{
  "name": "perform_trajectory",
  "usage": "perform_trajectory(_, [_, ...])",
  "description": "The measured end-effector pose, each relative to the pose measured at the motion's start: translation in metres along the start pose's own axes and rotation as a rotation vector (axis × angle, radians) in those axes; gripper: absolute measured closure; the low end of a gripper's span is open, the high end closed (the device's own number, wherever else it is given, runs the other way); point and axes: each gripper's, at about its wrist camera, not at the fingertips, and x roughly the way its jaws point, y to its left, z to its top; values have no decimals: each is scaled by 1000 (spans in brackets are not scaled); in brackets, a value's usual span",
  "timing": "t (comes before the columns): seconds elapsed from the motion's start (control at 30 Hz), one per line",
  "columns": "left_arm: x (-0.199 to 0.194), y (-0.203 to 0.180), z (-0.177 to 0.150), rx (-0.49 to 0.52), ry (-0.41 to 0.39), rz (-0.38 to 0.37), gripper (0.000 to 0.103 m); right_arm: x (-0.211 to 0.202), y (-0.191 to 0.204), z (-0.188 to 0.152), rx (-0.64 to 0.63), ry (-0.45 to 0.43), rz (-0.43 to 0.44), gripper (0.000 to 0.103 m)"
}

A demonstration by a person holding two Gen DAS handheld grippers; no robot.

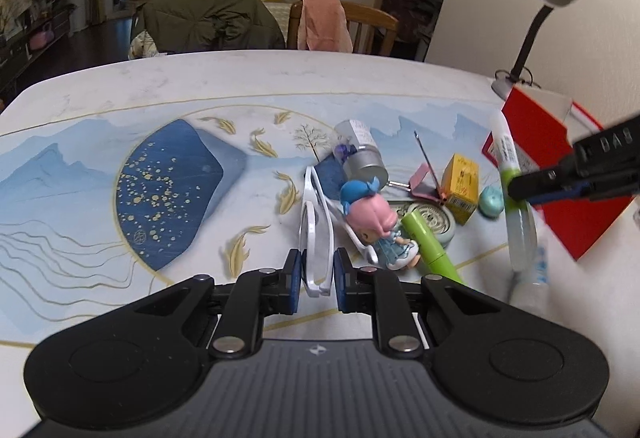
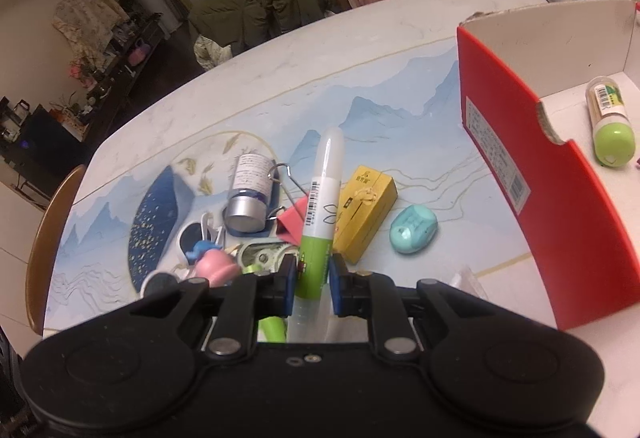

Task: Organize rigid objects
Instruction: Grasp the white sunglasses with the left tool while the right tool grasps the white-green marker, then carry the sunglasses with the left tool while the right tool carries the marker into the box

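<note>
White-framed glasses [image 1: 316, 234] lie on edge beside a pink-haired doll [image 1: 380, 226] lying on the table. A green-and-white tube [image 2: 320, 213] is held lifted above the pile of yellow box [image 2: 366, 211], teal case [image 2: 413, 230] and silver-capped bottle [image 2: 248, 193]. A red box [image 2: 532, 173] stands open, green-capped jar [image 2: 610, 125] inside.

Left gripper [image 1: 316, 278]: matte black body with two round side lobes, ribbed grey centre panel bearing a small white emblem, silver pivot pins, blue pads [image 1: 294, 276] on black fingers. Right gripper [image 2: 314, 282]: same black shell, silver pins, two small screws at centre, blue pads [image 2: 335, 284].
</note>
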Motion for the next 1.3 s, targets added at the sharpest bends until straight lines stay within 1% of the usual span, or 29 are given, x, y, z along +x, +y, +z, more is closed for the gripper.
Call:
perform_trajectory(0.13, [-12, -2, 0, -23, -12, -2, 87, -16, 0, -8, -17, -1, 9, 87])
perform_trajectory(0.3, [-31, -8, 3, -25, -45, 11, 87, -40, -3, -17, -29, -13, 33, 87])
perform_trajectory(0.47, [-48, -17, 6, -26, -71, 7, 87, -61, -12, -23, -26, -34, 45, 87])
perform_trajectory(0.6, [-58, -27, 10, -11, -95, 16, 87, -76, -23, -22, -21, -54, 56, 87])
perform_trajectory(0.77, [-69, -43, 21, -21, -127, 15, 87, -96, -37, -15, -24, -90, 65, 87])
perform_trajectory(0.93, [-80, -67, 35, -7, -165, 4, 87, -111, -56, -4, -29, -130, 66, 87])
perform_trajectory(1.07, [-83, -93, 49, 11, -185, -11, 87, -119, -78, 8, -29, -154, 56, 87])
perform_trajectory(1.3, [-71, -153, 71, 48, -193, -52, 87, -132, -121, 28, -22, -185, 31, 87])
